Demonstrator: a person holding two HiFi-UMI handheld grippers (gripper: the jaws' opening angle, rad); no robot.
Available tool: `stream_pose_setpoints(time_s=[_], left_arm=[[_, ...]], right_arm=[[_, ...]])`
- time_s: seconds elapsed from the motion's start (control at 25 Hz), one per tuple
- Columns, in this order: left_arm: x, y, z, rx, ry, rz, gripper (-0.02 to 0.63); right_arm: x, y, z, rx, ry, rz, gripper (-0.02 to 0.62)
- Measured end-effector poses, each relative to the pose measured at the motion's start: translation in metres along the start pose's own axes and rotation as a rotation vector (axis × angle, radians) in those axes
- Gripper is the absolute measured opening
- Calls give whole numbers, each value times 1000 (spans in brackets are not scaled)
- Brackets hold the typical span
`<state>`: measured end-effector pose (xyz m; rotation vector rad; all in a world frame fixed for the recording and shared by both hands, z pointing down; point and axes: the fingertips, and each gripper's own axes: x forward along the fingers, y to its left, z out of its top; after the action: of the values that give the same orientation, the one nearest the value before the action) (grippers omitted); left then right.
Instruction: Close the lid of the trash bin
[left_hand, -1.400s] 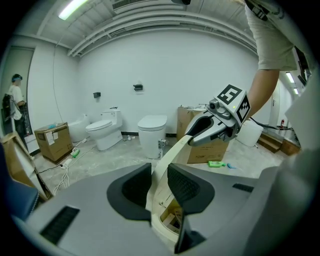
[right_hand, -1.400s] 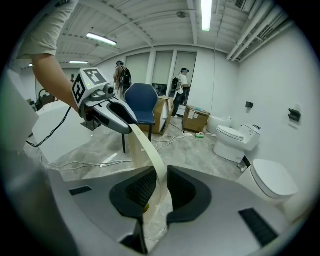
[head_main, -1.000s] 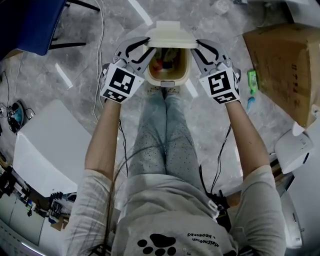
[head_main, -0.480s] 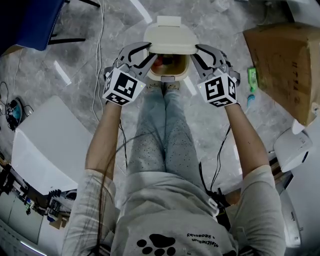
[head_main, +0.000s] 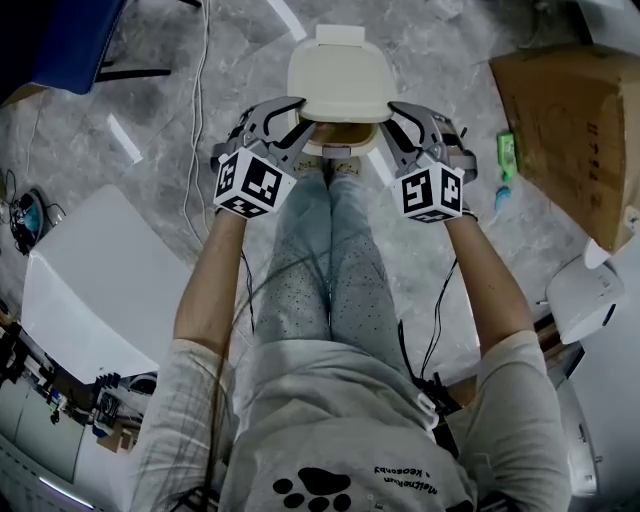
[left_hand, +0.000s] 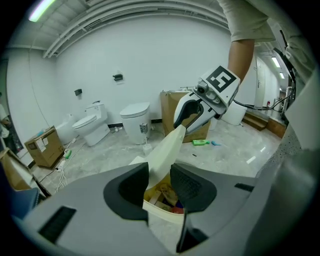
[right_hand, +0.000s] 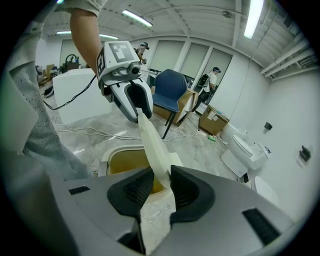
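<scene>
Straddling the left edge of the lid (head_main: 340, 80), the left gripper (head_main: 297, 113) has jaws apart, just opening. Between both tools, the lid tilts low over the trash bin (head_main: 336, 151). The right gripper (head_main: 390, 118) straddles its right edge, jaws likewise opening; floor (head_main: 440, 60) lies beyond.

Overall level: head view dim and grey; both gripper views brighter.
Source: ceiling strip lights (left_hand: 42, 9), overhead, white.
Glare: pale streaks of lamp reflection on the polished floor (head_main: 125, 148).
Shadows: soft, faint, no hard edges.
Distortion: gripper views fisheye, walls bowed, corners black.
Focus: left gripper (left_hand: 159, 172) and right gripper (right_hand: 161, 175) bodies soft in the near foreground; background sharp.
</scene>
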<state>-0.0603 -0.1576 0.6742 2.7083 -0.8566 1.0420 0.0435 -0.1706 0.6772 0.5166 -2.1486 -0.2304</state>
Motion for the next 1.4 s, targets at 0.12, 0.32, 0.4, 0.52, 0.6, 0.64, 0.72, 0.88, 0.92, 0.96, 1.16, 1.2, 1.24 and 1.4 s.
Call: stream_pose_setpoints(time_s=[0.12, 0.32, 0.4, 0.52, 0.6, 0.64, 0.72, 0.88, 0.92, 0.96, 1.16, 1.2, 1.24, 1.4], left_arm=[[0, -6, -6, 17, 18, -3, 144], [3, -17, -17, 49, 47, -9, 146], [5, -21, -22, 60, 58, -9, 147], [7, -26, -27, 75, 72, -11, 149], [8, -30, -31, 87, 82, -13, 152], [9, -31, -34, 96, 88, -14, 152], [11, -36, -42, 117, 104, -17, 152], [18, -45, -58, 171, 139, -12, 155], [19, -48, -61, 181, 146, -10, 155], [20, -50, -65, 189, 152, -7, 155], [30, -60, -79, 232, 192, -1, 160], [32, -61, -81, 240, 197, -2, 160], [33, -61, -83, 246, 202, -3, 161], [37, -67, -92, 261, 216, -14, 161]], right_arm=[[1, 7, -3, -23, 11, -1, 118], [3, 21, -10, -52, 29, 5, 124], [5, 26, -13, -62, 34, 9, 126], [6, 33, -18, -77, 41, 15, 129], [7, 38, -20, -90, 46, 19, 130], [8, 41, -22, -97, 48, 22, 132], [11, 48, -25, -108, 53, 32, 133], [19, 64, -36, -139, 72, 42, 137], [20, 67, -38, -145, 76, 42, 138], [21, 70, -40, -151, 81, 43, 138], [28, 83, -54, -206, 106, 59, 138], [30, 85, -55, -218, 109, 60, 138], [31, 85, -55, -229, 111, 62, 138], [36, 92, -62, -250, 127, 69, 138]])
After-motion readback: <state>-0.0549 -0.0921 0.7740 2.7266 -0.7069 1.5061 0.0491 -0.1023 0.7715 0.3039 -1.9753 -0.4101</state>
